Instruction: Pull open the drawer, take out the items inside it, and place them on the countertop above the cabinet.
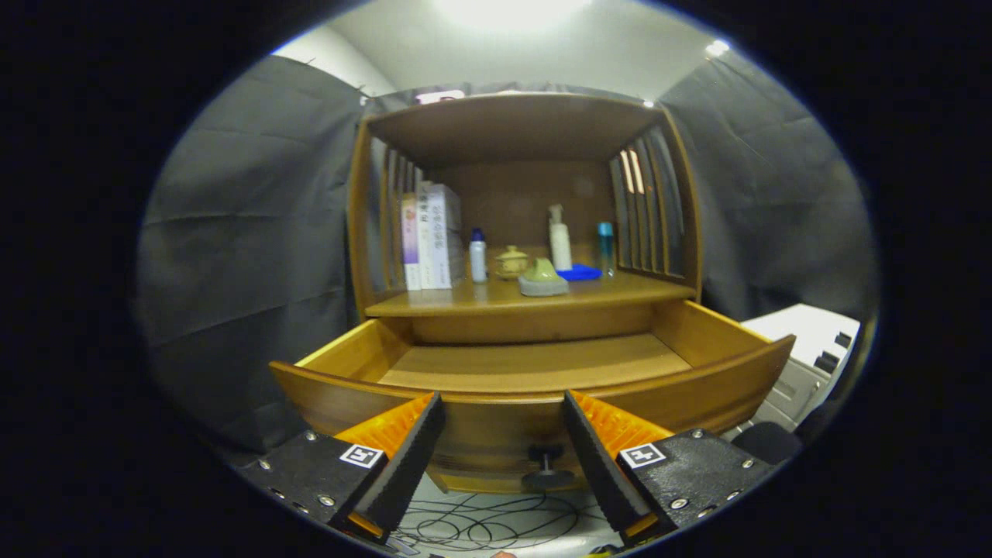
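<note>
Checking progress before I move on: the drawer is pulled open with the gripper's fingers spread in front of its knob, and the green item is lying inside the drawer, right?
Not quite. In the gripper view the drawer is open and the gripper stands open before the knob, but the green item sits on the countertop above; the visible drawer floor is bare.

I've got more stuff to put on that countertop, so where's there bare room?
Bare wood lies along the countertop front edge and at its right front corner. The middle and back are crowded: books, white bottle, teapot, green item. The claw hangs open before the drawer.
</note>
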`<state>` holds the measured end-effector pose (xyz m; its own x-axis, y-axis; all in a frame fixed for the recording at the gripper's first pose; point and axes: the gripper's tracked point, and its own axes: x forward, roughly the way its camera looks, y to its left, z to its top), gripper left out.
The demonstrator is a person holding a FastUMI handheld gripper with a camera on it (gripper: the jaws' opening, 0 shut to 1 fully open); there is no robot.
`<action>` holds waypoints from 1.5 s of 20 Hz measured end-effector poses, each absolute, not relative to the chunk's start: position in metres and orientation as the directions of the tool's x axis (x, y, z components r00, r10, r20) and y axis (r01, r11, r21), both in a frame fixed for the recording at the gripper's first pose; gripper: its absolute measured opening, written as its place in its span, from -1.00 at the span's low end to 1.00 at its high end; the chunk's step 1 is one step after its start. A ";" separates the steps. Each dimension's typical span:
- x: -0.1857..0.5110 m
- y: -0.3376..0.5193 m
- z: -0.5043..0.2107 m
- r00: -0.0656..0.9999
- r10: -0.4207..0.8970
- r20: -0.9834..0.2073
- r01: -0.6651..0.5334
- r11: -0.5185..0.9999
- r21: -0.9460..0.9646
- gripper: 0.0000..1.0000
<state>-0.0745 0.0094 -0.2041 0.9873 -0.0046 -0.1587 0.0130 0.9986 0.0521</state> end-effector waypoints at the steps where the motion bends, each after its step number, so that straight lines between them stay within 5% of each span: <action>1: -0.077 0.002 -0.206 0.987 -0.018 -0.161 0.027 0.998 0.054 0.89; 20: -0.074 -0.006 -0.225 0.992 -0.029 -0.125 0.007 0.985 -0.172 0.87; 30: -0.065 -0.016 -0.242 0.987 -0.003 -0.158 -0.017 0.992 -0.125 0.88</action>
<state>-0.0650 -0.0162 -0.2423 0.9874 -0.0025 -0.1584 -0.0174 0.9921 -0.1246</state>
